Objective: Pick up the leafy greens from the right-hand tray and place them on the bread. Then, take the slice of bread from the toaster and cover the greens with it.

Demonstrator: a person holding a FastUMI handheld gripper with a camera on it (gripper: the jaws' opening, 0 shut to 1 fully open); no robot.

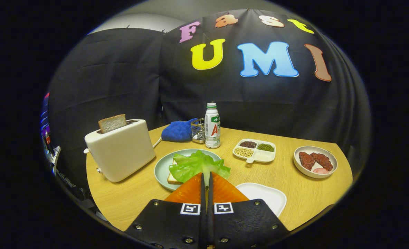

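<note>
- The table (128,204) is carrying everything, and the toaster (121,150) is sitting on its left side with a slice of bread (112,122) poking up out of the slot.
- The plate (161,166) is sitting just ahead of the fingers, holding the other bread (172,178) with the leafy greens (197,166) draped over it. The white tray (265,197) is lying just right of the fingers.
- The gripper (206,177) is pinching a pale strip of the greens, fingers nearly together.
- My take: while letting go, keep it low so the leaf isn't sliding off the bread, then back away straight.
</note>
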